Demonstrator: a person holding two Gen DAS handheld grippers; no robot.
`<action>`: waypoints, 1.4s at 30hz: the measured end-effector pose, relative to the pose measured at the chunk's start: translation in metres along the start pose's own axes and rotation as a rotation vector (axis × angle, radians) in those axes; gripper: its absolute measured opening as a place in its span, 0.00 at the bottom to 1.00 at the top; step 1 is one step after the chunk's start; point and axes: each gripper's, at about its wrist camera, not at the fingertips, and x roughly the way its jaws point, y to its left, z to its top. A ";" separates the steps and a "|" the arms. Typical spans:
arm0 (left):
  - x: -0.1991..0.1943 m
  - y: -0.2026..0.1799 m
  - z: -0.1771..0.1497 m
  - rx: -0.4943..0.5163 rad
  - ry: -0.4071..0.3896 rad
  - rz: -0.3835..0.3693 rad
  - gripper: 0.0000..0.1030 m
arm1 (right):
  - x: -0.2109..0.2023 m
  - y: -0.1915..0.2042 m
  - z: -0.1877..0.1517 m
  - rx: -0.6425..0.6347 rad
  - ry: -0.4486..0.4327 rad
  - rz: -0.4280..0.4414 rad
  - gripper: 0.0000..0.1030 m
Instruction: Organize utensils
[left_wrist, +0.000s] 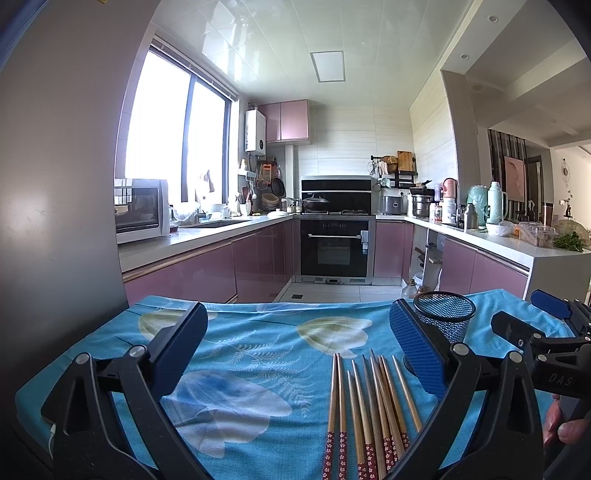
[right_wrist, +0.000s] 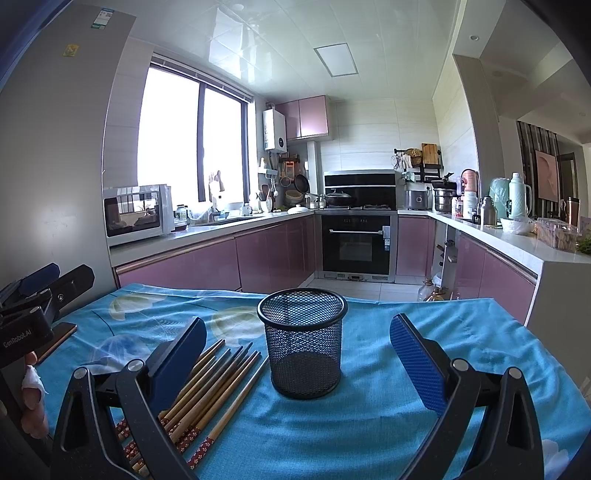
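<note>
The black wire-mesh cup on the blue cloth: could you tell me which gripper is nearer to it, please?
Right. The right gripper is open with the black wire-mesh cup centred just ahead between its fingers. The left gripper faces the wooden chopsticks; the cup stands beyond its right finger.

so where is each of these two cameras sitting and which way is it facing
Left wrist: on the left gripper, low over the blue cloth, facing the kitchen; chopsticks lie between its open fingers, right gripper at the right edge.
Right wrist: on the right gripper, facing the same way, mesh cup centred; left gripper and a hand at left.
Shared: cloth, chopsticks, cup, kitchen.
</note>
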 end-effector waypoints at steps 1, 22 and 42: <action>0.001 0.000 -0.001 0.000 0.001 0.000 0.94 | 0.000 0.000 0.000 0.000 0.000 0.001 0.94; 0.008 -0.001 -0.004 0.012 0.018 0.002 0.94 | 0.007 -0.002 0.001 0.007 0.049 0.028 0.94; 0.083 0.004 -0.045 0.155 0.362 -0.075 0.90 | 0.089 0.037 -0.040 -0.071 0.533 0.176 0.78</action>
